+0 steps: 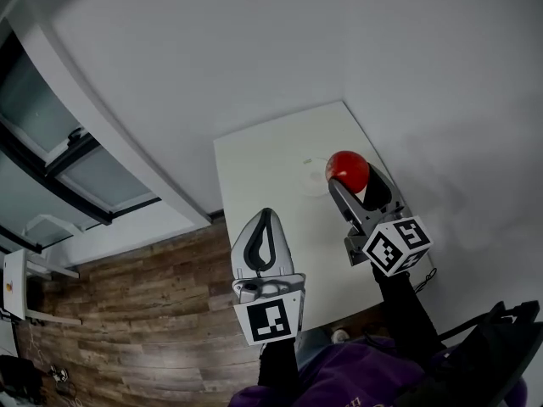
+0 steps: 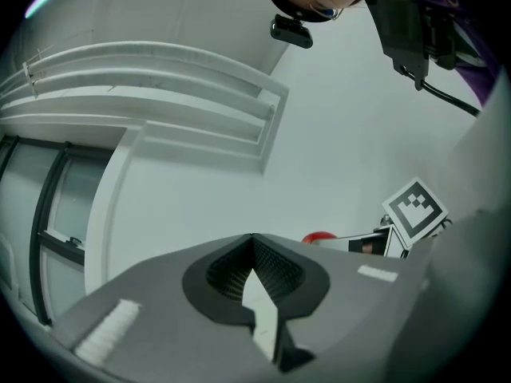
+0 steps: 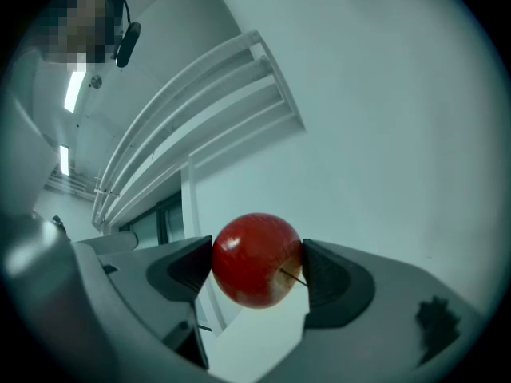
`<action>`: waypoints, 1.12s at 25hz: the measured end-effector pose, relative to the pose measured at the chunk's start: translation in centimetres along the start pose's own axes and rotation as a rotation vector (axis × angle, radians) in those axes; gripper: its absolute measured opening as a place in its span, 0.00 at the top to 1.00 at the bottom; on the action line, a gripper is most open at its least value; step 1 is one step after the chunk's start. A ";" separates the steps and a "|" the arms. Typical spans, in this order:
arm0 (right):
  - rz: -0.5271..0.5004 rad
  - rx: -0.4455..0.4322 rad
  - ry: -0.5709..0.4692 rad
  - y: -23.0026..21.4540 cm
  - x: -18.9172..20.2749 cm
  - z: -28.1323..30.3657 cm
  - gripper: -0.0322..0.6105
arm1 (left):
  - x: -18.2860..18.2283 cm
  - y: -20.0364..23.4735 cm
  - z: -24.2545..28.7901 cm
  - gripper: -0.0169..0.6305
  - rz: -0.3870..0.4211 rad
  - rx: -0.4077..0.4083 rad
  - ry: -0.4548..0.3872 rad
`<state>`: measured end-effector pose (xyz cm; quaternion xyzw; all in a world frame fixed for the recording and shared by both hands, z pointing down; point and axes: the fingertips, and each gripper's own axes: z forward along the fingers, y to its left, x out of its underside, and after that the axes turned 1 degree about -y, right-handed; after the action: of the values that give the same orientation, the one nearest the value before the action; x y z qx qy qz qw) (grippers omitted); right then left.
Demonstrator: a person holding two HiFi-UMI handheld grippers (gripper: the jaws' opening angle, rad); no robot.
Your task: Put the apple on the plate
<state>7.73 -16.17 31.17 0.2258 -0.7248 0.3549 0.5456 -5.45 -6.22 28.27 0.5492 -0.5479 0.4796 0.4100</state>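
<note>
A red apple (image 1: 348, 169) is clamped between the jaws of my right gripper (image 1: 354, 181), lifted off the small white table (image 1: 254, 172). In the right gripper view the apple (image 3: 257, 259) fills the gap between the two pads, stem toward the right one, with the right gripper (image 3: 257, 263) shut on it. A faint white plate (image 1: 307, 181) lies on the table just left of the apple. My left gripper (image 1: 265, 219) hovers over the table's near left part, jaws pressed together and empty. In the left gripper view the left gripper (image 2: 254, 250) is shut, and the apple (image 2: 319, 236) peeks beyond it.
The table stands against a white wall (image 1: 254, 49). Wooden floor (image 1: 127, 320) spreads to the left, bordered by a glazed door or window (image 1: 51, 134). The table's near edge is close to the person's purple sleeve (image 1: 339, 380).
</note>
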 end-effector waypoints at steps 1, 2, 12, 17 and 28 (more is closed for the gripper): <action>-0.001 0.012 0.013 -0.2 0.8 0.5 0.41 | 0.6 0.3 0.3 0.97 -0.005 0.011 0.008; -0.004 0.023 0.027 -0.5 1.5 0.9 0.41 | 1.2 0.5 0.7 0.97 -0.010 0.022 0.015; 0.009 0.091 0.159 -3.4 8.1 5.6 0.41 | 7.0 2.1 4.5 0.97 -0.037 0.089 0.120; 0.007 0.127 0.225 -5.0 11.6 7.3 0.41 | 10.1 2.7 5.9 0.97 -0.046 0.120 0.176; -0.001 0.189 0.368 -7.1 18.0 9.2 0.41 | 14.7 4.1 7.4 0.97 -0.091 0.152 0.263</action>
<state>1.61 -26.69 48.76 0.2080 -0.5762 0.4563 0.6454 -9.82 -16.78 40.77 0.5355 -0.4261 0.5683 0.4569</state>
